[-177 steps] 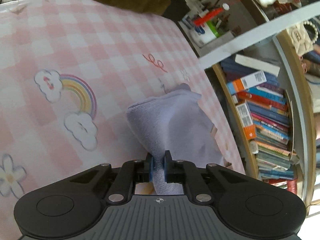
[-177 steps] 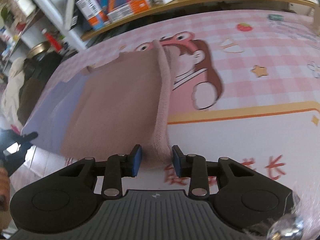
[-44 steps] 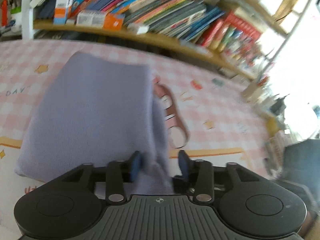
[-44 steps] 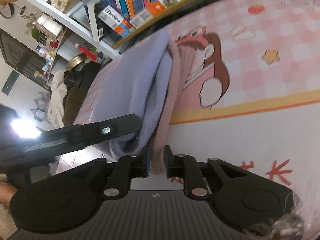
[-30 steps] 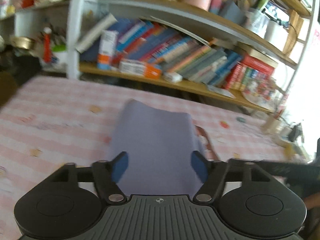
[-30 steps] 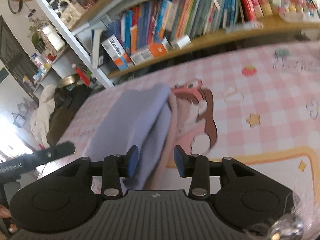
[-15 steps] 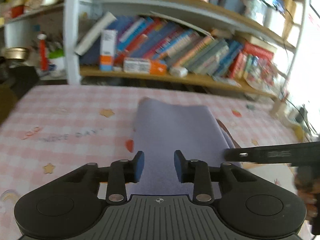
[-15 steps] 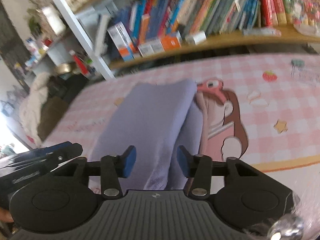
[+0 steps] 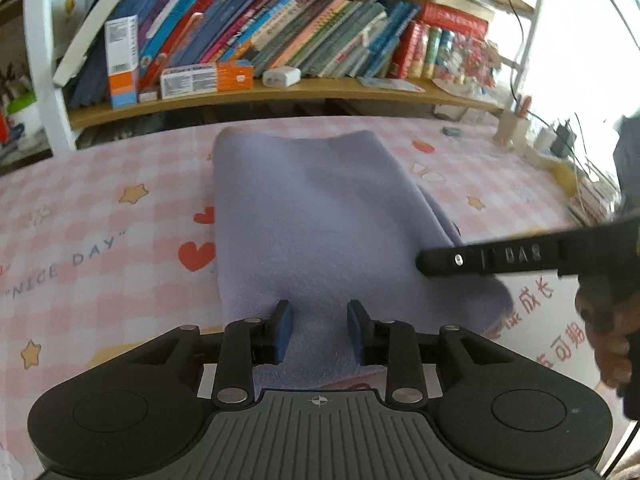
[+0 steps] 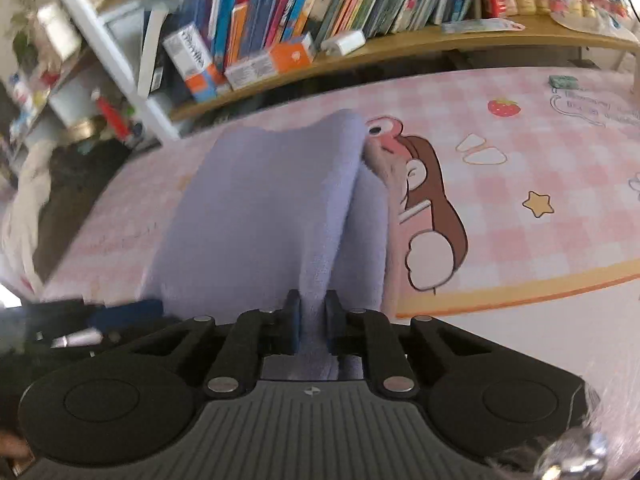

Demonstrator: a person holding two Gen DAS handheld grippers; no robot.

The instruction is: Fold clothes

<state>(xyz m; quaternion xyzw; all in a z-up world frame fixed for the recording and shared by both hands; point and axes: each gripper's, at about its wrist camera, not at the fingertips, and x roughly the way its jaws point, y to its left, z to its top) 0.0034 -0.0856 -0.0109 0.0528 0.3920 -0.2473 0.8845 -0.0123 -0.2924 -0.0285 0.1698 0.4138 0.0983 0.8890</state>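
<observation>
A folded lavender cloth lies on the pink checked tablecloth, a pinkish layer peeking out along its right side. My left gripper hovers at the cloth's near edge. Its jaws are opening, with cloth showing in the gap and the pads not pressing on it. My right gripper is shut on a raised ridge of the lavender cloth at its near right edge. Seen from the left wrist, the right gripper's black finger reaches in over the cloth's right side.
A wooden shelf packed with books and small boxes runs behind the table's far edge. A person's hand grips the right tool. Dark clothing lies off the table's left end.
The right gripper's jaws have closed onto a pinched ridge of the cloth. The left gripper has sunk toward the cloth's near edge, and its jaws stand far narrower than a second ago.
</observation>
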